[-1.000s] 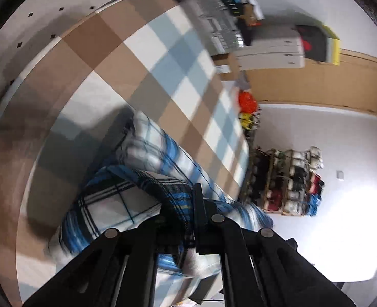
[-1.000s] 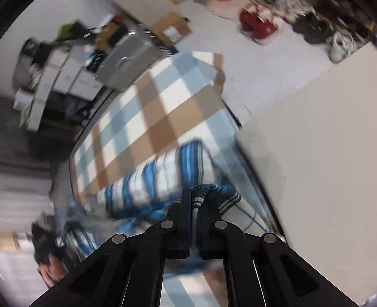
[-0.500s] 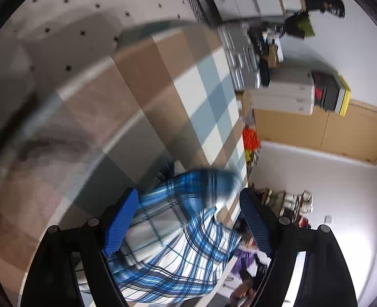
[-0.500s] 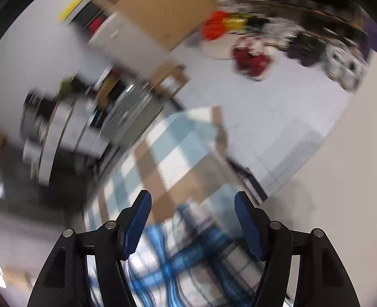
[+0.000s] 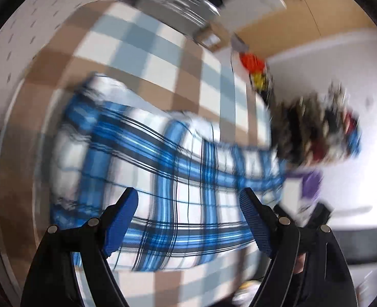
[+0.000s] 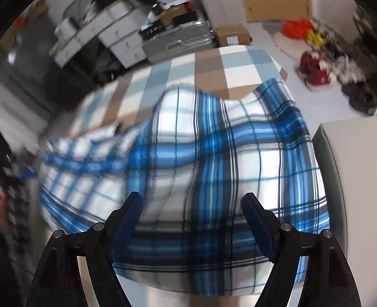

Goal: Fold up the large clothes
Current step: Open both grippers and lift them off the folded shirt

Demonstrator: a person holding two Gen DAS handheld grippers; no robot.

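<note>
While both views were smeared by motion blur, the blue-and-white plaid garment lay spread in soft folds across the checked brown, pale-blue and white cloth that covered the table. The left gripper hung above the garment with its blue-padded jaws wide apart and nothing between them. The right gripper was likewise parted and held nothing, the plaid fabric filling the space below it. Beside the garment's right edge in the right wrist view stood a pale grey box-like surface. Beyond the table were white drawer units, a silver case and a cardboard box on the floor.
</note>
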